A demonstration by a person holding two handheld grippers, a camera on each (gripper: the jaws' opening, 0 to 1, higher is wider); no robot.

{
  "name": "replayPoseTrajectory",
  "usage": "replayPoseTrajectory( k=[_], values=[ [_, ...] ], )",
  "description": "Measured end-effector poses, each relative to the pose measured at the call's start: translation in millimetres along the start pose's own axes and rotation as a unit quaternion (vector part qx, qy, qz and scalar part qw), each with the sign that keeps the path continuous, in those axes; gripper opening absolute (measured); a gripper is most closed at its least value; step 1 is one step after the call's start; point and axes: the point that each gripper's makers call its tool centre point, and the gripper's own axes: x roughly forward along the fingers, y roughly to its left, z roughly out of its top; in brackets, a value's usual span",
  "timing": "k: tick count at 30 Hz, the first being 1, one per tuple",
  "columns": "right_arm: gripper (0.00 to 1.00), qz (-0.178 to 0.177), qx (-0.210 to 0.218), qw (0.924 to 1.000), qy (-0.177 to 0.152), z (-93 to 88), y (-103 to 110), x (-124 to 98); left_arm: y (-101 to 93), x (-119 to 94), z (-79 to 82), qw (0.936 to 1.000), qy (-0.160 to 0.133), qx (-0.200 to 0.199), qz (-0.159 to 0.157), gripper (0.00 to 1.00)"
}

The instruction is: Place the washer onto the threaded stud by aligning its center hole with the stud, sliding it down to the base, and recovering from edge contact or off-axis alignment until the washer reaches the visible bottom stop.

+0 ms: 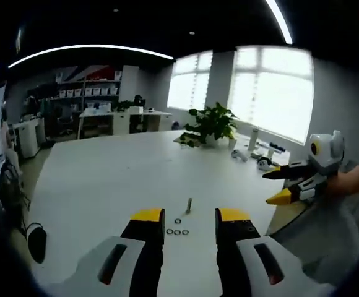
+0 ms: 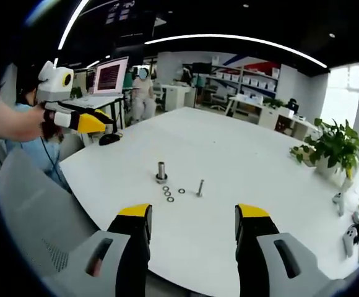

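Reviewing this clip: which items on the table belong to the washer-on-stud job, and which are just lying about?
Job items: threaded stud standing upright; loose washers beside it; left gripper and right gripper, both open and holding nothing.

Just lying about: separate bolt standing near the washers; potted plant; laptop; white table carries it all.

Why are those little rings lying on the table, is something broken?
Nothing looks broken. The washers lie flat and loose beside the upright stud and a thinner bolt on the table, none threaded on yet. Both grippers hover open.
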Motion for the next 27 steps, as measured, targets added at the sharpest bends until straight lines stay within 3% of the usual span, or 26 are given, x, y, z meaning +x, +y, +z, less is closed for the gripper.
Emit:
replayPoseTrajectory(
  k=[5,9,11,17,20,27],
  values=[
    [0.57,0.000,-0.001,1.0000,0.000,0.0,0,0,-12.8,-22,-1.6,0.9998,-0.009,0.015,0.006,0.34],
    [0.56,0.001,0.000,1.0000,0.002,-0.7,1,-1,-8.5,-35,-3.1,0.9996,-0.024,0.009,0.009,0.32],
    [0.56,0.003,-0.003,1.0000,0.004,-1.7,3,0,-1.6,-38,-8.1,0.9995,-0.014,0.005,0.027,0.33],
    [0.56,0.003,-0.008,0.9999,0.006,-2.0,2,1,-1.5,-51,-4.7,0.9992,-0.023,0.005,0.032,0.32],
    [0.56,-0.003,-0.012,0.9999,0.001,0.2,1,-1,-4.7,-53,-10.6,0.9992,-0.013,0.016,0.033,0.31],
    [0.55,0.006,-0.018,0.9997,0.018,-5.9,5,2,4.6,-58,-7.7,0.9980,-0.033,0.011,0.052,0.28]
  ],
)
